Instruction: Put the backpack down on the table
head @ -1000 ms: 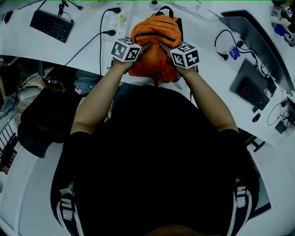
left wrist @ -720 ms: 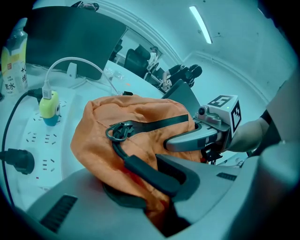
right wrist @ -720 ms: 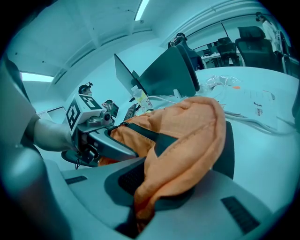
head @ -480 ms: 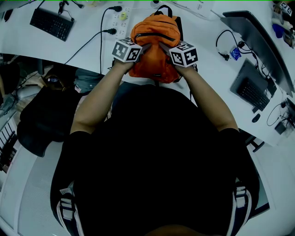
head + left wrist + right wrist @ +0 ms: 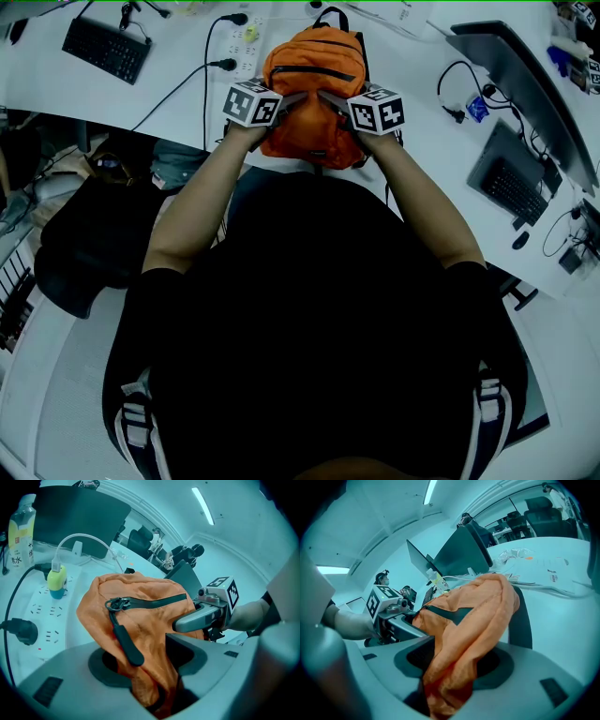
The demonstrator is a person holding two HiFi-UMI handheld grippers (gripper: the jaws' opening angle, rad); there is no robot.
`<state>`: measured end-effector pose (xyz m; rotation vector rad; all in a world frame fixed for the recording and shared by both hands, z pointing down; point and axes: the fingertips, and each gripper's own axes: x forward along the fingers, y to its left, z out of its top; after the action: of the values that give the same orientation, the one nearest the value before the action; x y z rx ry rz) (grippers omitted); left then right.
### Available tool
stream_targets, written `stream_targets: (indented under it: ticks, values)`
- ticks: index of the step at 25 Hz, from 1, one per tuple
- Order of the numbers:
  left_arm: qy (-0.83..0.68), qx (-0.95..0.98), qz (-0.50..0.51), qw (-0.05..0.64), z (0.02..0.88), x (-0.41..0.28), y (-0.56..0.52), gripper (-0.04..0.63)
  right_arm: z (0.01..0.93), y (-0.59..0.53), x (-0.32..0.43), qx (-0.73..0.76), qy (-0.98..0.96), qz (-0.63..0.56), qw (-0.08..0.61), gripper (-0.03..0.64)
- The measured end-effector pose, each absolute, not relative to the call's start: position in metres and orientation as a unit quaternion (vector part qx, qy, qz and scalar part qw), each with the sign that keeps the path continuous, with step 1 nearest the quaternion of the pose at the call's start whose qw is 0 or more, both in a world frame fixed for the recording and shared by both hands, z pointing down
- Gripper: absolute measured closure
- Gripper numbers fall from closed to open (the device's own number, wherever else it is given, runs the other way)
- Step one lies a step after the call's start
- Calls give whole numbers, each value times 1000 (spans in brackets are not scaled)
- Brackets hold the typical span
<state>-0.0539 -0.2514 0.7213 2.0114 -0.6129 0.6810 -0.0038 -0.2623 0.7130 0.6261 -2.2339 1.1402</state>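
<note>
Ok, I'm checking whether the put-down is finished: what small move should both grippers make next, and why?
Probably draw both grippers straight back toward the person. The orange backpack rests on the white table, and the jaws of the left gripper and right gripper have just been opening, with loose fabric lying between them, so pulling back should free it.

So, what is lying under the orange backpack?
The orange backpack sits on the white table, and only bare tabletop shows around its base. A black handle loop sticks out behind its top. Anything directly beneath is covered by the bag.
</note>
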Motion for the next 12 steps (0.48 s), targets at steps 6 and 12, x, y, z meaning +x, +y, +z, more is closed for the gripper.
stream_targets:
  ticks: [6,12]
  values:
    - [-255,811,275,448,719,-58,-246,354,707,-262,0,232,-835,419,272,347]
    - [-272,808,270,447,719,-72,-250,350,705,-260,5,234,-834,419,273,333]
